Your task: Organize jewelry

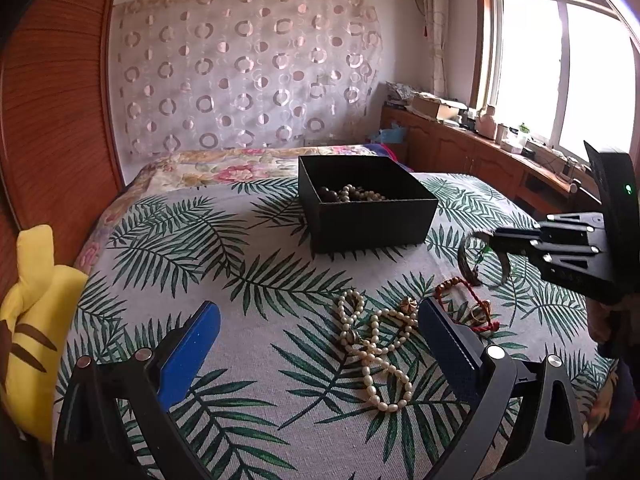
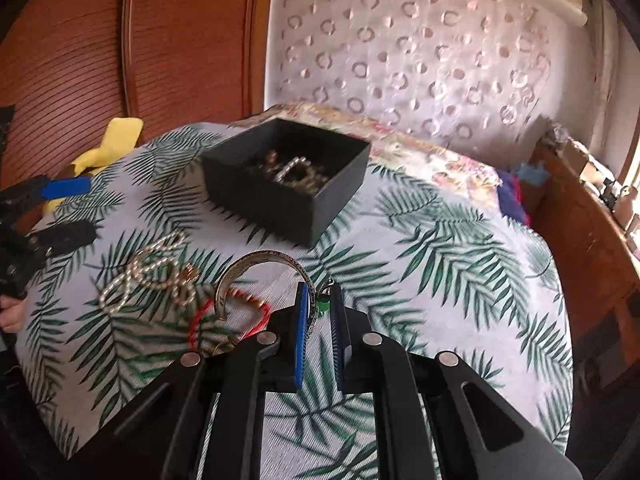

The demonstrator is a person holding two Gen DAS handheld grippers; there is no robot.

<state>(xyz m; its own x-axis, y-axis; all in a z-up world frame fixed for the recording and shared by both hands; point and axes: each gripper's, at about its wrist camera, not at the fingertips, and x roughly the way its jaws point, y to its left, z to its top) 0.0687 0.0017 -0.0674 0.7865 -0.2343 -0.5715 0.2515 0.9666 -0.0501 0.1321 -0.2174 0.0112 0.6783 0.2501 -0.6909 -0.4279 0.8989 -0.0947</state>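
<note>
A black box (image 1: 372,216) (image 2: 288,184) sits on the leaf-print bed and holds beads and pearls. My right gripper (image 2: 319,304) (image 1: 490,246) is shut on an open metal cuff bangle (image 2: 248,272) (image 1: 466,264) and holds it above the bed, in front of the box. A pearl necklace (image 1: 376,352) (image 2: 148,276) and a red cord bracelet (image 1: 476,308) (image 2: 228,316) lie on the bed. My left gripper (image 1: 320,328) (image 2: 60,212) is open and empty, its fingers either side of the pearl necklace.
A yellow plush toy (image 1: 36,320) (image 2: 108,140) lies at the bed's left edge by the wooden headboard (image 1: 52,100). A wooden cabinet (image 1: 480,152) with clutter runs under the window at the right. A floral quilt (image 1: 224,168) lies behind the box.
</note>
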